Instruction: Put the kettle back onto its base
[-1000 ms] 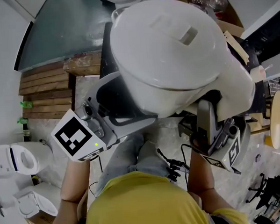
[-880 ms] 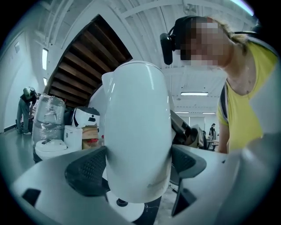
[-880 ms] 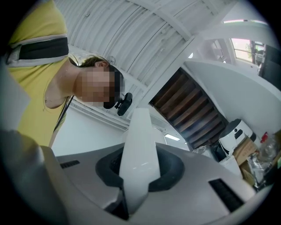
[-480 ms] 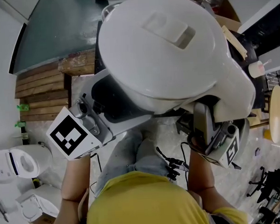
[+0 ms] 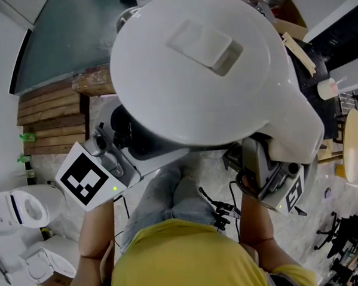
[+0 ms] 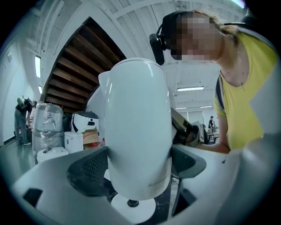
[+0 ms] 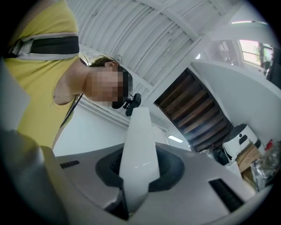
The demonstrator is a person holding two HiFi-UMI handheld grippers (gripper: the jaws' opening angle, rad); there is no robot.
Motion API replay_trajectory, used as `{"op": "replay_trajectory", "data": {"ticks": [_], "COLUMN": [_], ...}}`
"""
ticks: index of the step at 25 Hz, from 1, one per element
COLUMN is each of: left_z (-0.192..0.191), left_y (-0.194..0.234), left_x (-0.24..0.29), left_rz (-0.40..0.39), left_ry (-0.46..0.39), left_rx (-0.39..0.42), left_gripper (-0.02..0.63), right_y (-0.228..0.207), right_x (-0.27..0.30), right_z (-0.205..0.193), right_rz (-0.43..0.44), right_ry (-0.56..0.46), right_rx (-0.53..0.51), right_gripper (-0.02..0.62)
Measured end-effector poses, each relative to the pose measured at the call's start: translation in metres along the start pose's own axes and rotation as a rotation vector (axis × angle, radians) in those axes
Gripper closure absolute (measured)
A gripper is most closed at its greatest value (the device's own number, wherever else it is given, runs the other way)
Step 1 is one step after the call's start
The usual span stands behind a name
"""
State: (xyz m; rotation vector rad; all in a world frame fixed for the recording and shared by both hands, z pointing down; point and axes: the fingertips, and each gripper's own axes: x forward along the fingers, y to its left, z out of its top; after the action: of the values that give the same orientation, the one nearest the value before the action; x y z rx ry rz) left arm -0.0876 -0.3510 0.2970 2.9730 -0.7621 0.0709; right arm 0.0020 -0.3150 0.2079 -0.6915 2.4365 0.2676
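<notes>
Kettle (image 5: 205, 72), clamped round its body by the left gripper (image 6: 138, 166) and at its handle (image 7: 139, 132) by the right gripper (image 7: 139, 171), is held above its base (image 6: 142, 213), onto whose centre pin (image 6: 127, 203) it is best lowered upright and slowly.

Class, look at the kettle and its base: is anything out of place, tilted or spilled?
The kettle is off its base, held in the air above it. The left gripper clamps its side, the right gripper its handle. The lid is shut, with no spill or damage visible.
</notes>
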Motion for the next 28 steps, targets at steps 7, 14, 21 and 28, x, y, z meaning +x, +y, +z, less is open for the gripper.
{"op": "replay_trajectory", "data": {"ticks": [7, 14, 21, 28], "left_z": [-0.004, -0.006, -0.014, -0.035], "left_y": [0.003, 0.001, 0.007, 0.015], "left_x": [-0.002, 0.000, -0.004, 0.001], "left_rz": [0.036, 0.032, 0.036, 0.051], "left_ry": [0.032, 0.029, 0.071, 0.098], "left_rx": [0.050, 0.033, 0.056, 0.076], "left_gripper": [0.147, 0.158, 0.158, 0.158], "right_y": [0.001, -0.006, -0.006, -0.012], "right_x": [0.003, -0.012, -0.013, -0.032], "right_z": [-0.009, -0.017, -0.029, -0.052], "right_rz": [0.014, -0.034, -0.036, -0.019], "right_ry": [0.062, 0.075, 0.047, 0.024], "right_rx": [-0.033, 0.054, 0.055, 0.051], "right_gripper": [0.514, 0.514, 0.514, 0.514]}}
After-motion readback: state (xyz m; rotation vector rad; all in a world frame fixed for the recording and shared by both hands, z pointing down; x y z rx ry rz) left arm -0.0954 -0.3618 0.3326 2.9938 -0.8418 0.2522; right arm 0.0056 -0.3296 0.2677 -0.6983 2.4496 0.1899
